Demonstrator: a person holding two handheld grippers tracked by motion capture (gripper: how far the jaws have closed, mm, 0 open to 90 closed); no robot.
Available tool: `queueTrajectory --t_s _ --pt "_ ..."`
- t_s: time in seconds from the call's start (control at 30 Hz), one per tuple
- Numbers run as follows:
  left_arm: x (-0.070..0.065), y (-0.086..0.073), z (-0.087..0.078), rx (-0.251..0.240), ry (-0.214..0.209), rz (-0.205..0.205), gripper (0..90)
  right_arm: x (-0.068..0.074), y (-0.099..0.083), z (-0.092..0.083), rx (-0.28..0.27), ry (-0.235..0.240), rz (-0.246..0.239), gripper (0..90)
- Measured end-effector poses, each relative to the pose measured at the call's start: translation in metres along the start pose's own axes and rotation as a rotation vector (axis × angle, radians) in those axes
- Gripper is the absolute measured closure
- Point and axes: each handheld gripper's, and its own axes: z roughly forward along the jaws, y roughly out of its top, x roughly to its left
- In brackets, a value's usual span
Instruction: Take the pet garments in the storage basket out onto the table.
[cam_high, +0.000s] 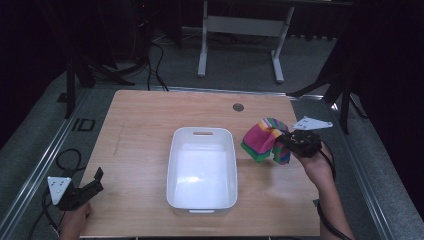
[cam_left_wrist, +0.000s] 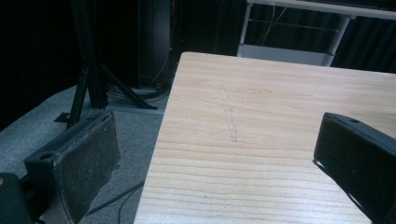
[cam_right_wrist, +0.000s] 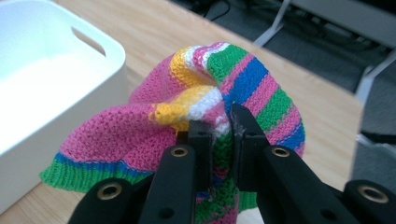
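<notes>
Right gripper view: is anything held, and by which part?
Yes: the right hand-held gripper pinches a bunched fold in the striped knit cloth.

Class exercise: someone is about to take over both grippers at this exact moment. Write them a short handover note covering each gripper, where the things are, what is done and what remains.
Right gripper: jaws shut on the striped knitted cloth, bunched up just right of the white bin; whether it is fully off the table is unclear.
Left gripper: jaws open, holding nothing, at the table's near left edge.
Done: cloth gripped.
Left, probably: carry the cloth over the bin, which looks empty, and release it inside.
</notes>
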Motion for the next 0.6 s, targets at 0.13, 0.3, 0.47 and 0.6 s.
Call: queueTrajectory --t_s 0.13,0.3,0.47,0.6 --pt "0.0 0.0 0.0 0.0 -0.002 0.0 0.9 0.002 -0.012 0.024 0.035 0.022 0.012 80.4" --pt "0.0 0.0 0.0 0.0 -0.003 -0.001 0.9 0.004 -0.022 0.046 0.065 0.039 0.029 80.3" --pt "0.0 0.0 0.0 -0.002 -0.004 -0.003 0.9 0.003 -0.035 0.073 0.109 0.036 0.047 80.3" --pt "0.0 0.0 0.0 -0.004 -0.004 -0.001 0.9 0.001 -0.043 0.083 0.123 0.038 0.068 80.3"
